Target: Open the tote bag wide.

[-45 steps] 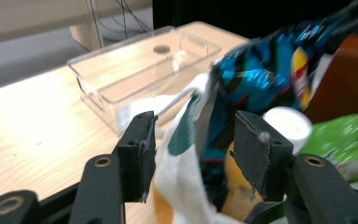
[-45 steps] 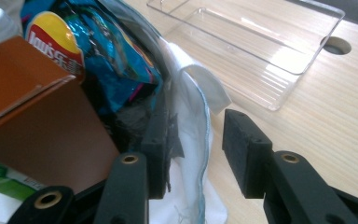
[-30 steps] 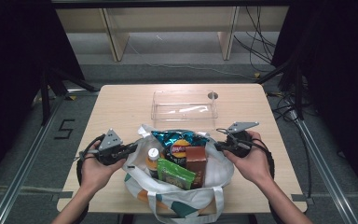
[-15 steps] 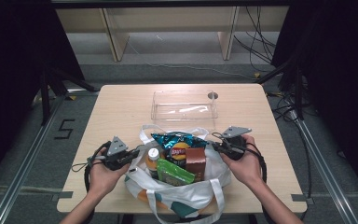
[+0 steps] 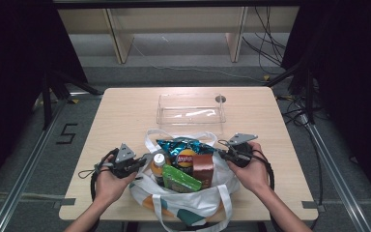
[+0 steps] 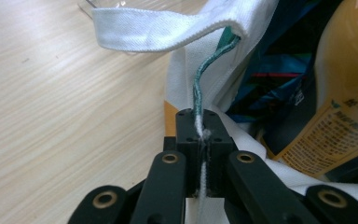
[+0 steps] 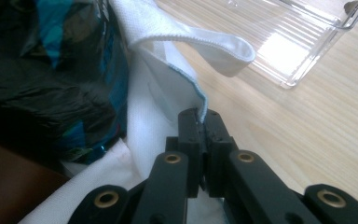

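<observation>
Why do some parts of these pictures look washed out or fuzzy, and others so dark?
High view: the pale wooden table is evenly lit, the surroundings fall black, and the whole picture is soft. Right gripper view: glare whitens the clear plastic tray; the dark crisp packet sits in deep shadow. Left gripper view: the near orange bottle blurs, while the white fabric bag's edge stays sharp.

A pale wooden table (image 5: 125, 116) is standing on grey floor. At twelve o'clock a wooden shelf (image 5: 174, 19) is sitting, cables (image 5: 275, 48) trailing at two o'clock. Black curtains (image 5: 14, 72) are hanging at nine and three o'clock.
</observation>
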Tool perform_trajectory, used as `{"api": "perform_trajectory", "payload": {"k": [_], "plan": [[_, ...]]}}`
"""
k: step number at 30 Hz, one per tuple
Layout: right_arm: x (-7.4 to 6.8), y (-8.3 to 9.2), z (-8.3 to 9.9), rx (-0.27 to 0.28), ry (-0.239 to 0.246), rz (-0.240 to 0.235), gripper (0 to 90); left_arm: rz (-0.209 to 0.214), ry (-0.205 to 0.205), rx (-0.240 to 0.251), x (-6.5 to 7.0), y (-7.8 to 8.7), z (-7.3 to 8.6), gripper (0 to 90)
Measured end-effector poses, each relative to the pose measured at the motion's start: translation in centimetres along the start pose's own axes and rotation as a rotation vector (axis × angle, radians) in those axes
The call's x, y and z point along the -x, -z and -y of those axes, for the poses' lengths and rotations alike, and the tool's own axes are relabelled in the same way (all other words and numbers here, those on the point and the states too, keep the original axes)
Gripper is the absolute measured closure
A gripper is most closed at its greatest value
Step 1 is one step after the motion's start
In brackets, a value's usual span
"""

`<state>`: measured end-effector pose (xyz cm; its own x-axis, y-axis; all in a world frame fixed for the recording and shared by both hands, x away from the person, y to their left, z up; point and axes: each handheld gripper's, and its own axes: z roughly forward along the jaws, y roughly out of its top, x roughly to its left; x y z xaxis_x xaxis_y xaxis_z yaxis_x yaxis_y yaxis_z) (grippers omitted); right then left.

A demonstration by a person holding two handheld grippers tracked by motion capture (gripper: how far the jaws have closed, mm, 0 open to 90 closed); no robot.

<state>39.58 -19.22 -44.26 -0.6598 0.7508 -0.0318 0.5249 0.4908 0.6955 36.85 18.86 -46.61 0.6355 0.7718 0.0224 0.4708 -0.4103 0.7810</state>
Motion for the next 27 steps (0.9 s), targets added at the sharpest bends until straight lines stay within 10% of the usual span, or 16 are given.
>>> {"api": "perform_trajectory", "payload": {"k": [6,10,19,27], "plan": [[0.3,1.1,-0.3,0.047,-0.026,0.003,78.2,0.005,0.065,0.085,-0.1,0.9,0.1,83.4],[0.8,3.7,-1.1,0.174,-0.041,-0.004,65.1,0.025,0.136,0.158,-0.4,2.2,0.4,73.3],[0.5,5.5,-1.4,0.259,-0.049,-0.016,46.8,0.033,0.151,0.308,-0.6,5.2,-0.1,36.5],[0.3,6.6,-1.7,0.300,-0.044,-0.025,52.4,0.050,0.137,0.350,0.0,5.3,-0.1,32.2]]}}
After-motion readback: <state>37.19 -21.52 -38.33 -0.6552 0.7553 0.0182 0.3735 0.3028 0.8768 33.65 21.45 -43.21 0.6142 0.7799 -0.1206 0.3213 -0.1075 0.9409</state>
